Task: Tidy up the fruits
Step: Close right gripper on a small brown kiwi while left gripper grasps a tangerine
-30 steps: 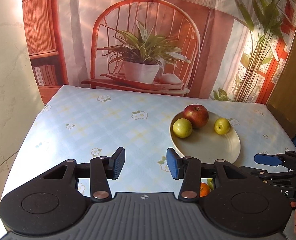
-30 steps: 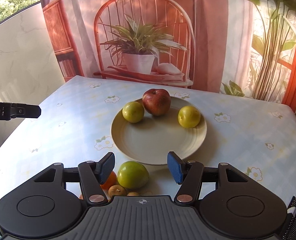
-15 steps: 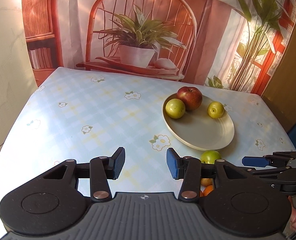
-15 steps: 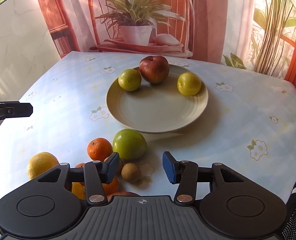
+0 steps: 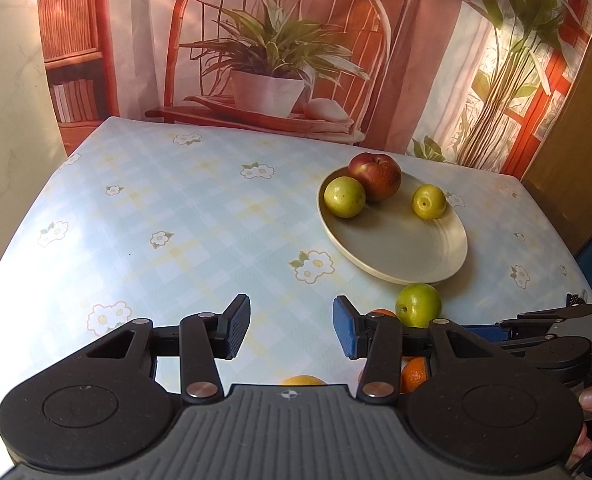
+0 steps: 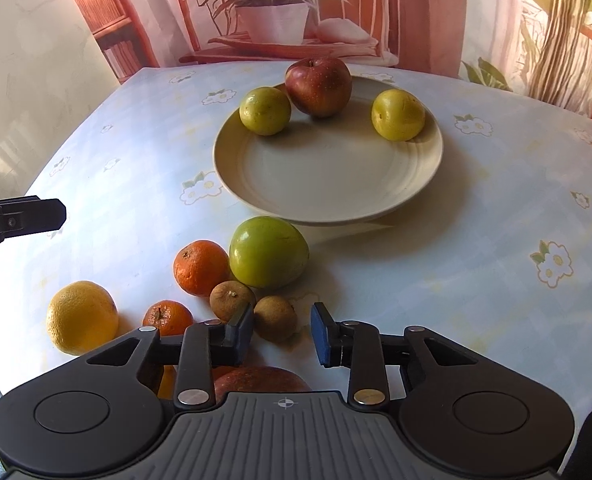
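Small brown fruit (image 6: pixel 275 317) lies between right gripper's (image 6: pixel 281 335) closing jaws.

I see a pale blue checked tablecloth (image 5: pixel 167 216) with daisy prints over the table. Printed backdrop (image 5: pixel 279 40) at 12 o'clock: chair, potted plant. Marble-look wall (image 6: pixel 27 80) at 10 o'clock.

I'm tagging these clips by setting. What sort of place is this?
Probably a staged home dining corner: a table with a floral tablecloth, a plate of fruit, and behind it a printed backdrop picturing a chair and potted plant, not a real room.
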Demonstrator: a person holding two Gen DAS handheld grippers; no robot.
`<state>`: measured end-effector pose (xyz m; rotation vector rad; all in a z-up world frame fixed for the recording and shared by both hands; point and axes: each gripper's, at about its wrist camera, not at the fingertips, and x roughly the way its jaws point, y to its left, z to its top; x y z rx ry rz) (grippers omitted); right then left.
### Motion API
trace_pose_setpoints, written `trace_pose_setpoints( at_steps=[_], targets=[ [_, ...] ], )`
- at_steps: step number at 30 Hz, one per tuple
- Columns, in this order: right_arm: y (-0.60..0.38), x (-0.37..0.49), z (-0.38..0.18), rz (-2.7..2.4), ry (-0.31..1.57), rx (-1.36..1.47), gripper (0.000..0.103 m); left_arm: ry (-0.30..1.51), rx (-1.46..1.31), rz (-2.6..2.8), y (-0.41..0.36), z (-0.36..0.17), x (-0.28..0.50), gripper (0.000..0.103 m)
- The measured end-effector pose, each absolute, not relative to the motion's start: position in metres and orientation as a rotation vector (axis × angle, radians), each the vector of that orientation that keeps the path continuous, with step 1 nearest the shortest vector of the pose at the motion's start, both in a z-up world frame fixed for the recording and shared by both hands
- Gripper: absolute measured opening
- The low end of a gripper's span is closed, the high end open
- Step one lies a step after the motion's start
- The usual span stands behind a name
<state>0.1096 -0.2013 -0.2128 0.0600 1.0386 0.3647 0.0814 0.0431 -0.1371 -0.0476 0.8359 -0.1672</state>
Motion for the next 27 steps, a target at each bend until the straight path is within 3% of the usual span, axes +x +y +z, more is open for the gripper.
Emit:
trace_pose_setpoints(
  at_steps=[12,27],
  targets=[
    [-0.21,0.114,-0.22,0.385,1.071,0.166,0.022,0.938,-0.113,-0.228,0.041,-0.155,0.089,0.048],
    [-0.229,0.101,-0.204,0.307,0.96,0.121,0.022,0.977,-0.11,-0.371,0.01,-0.177,0.124,0.047]
  ],
)
